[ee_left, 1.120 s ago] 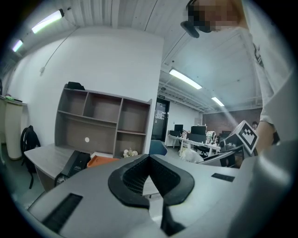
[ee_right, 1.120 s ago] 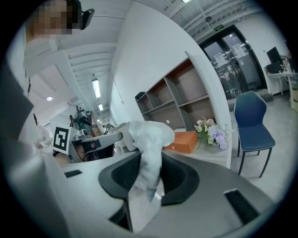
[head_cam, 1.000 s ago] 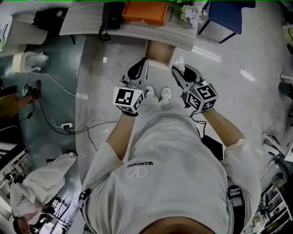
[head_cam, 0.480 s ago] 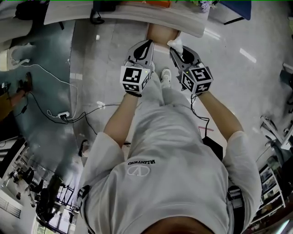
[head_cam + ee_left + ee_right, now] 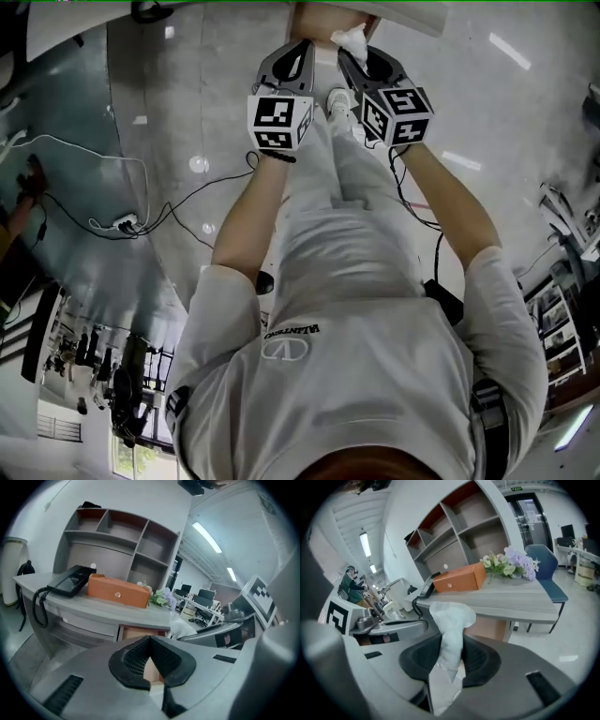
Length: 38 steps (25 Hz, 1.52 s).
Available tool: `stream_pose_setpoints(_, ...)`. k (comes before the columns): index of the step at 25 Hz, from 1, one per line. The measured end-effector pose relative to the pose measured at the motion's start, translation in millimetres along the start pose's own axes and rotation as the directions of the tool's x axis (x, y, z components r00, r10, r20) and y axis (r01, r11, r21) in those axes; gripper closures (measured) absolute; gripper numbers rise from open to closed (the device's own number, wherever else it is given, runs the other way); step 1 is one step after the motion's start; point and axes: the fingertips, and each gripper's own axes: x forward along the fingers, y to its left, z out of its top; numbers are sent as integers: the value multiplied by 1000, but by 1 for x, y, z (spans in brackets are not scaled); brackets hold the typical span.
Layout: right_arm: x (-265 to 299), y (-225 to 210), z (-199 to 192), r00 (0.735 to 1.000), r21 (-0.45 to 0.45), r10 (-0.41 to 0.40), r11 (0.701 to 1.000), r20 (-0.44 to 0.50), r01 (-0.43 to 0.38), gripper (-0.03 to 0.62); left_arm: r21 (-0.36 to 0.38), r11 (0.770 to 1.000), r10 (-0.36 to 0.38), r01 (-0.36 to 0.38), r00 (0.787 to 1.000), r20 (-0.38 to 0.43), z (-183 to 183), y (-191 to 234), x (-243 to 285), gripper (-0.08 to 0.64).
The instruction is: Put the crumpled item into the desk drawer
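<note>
You are pinching the paper [image 5: 451,616] in the right hand-held gripper [image 5: 450,646], the left hand-held gripper [image 5: 150,639] closed empty, and not yet reaching the drawer [image 5: 140,633].

Pinched in right gripper [image 5: 451,663]: crumpled item [image 5: 450,617], white; grey desk [image 5: 508,599] behind carries orange box [image 5: 459,581], flowers [image 5: 512,564].

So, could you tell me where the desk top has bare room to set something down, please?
The desk top is bare in front of the flowers, out to its corner by the blue chair, and in a strip before the orange box. It is crowded around the phone and its cord.
</note>
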Motion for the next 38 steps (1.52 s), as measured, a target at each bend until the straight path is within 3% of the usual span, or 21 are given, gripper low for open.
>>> stream_pose_setpoints(4, 38, -15, -24, 998, 70, -53, 996, -22, 54, 477, -53, 999, -1, 0, 1000, -28, -34, 16, 27, 561)
stream_pose_setpoints(11, 75, -38, -59, 994, 147, -102, 983, -38, 106, 477, -66, 998, -23, 16, 994, -106, -87, 30, 55, 561)
stream_pose_setpoints(17, 96, -53, -93, 991, 152, -111, 981, -79, 122, 477, -76, 997, -32, 22, 992, -125, -114, 40, 73, 561)
stream_pose_setpoints(26, 120, -58, -112, 988, 144, -118, 981, -97, 131, 476, -91, 996, -8, -7, 987, -163, -146, 44, 99, 561)
stream_pose_setpoints(38, 131, -73, -123, 982, 115, -154, 979, -109, 166, 472, -93, 996, -2, -17, 981, -195, -158, 48, 107, 561)
